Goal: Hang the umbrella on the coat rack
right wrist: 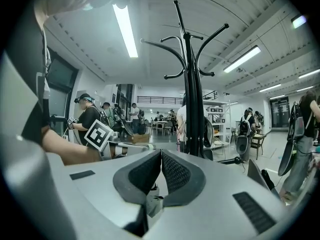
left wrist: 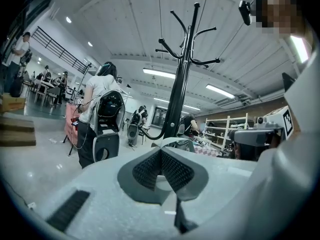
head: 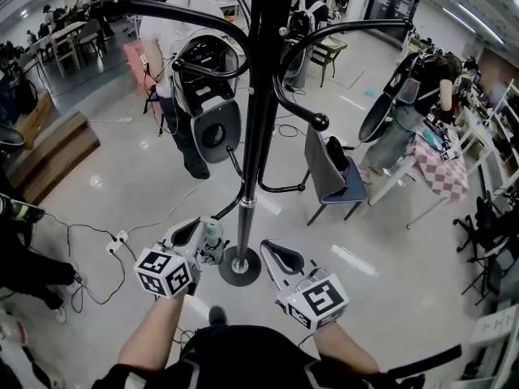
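Umbrella (right wrist: 196, 109) looks to be the dark pleated bundle hanging tight against the pole of the rack (head: 365, 25), and no view parts it cleanly from the pole. Read that way, its long axis stands upright, parallel to the pole, with the tip toward the floor and the handle end up among the arms. Which arm carries it cannot be made out. Left claw (left wrist: 161, 156) is clenched on nothing, its ribbed pads meeting. Right claw (right wrist: 161, 156) is likewise pressed together and empty. Both sit low and side by side, one on either side of the pole, near the round base (head: 227, 275). By my judgement the hanging itself is done and the step in hand is getting clear without disturbing it. That calls for drawing both claws straight back toward the body, keeping them off the pole and the low curved arms. A knock there could rock the rack and slip the handle from its hook. A glance up to confirm the handle is seated deep in the curve would be wise.
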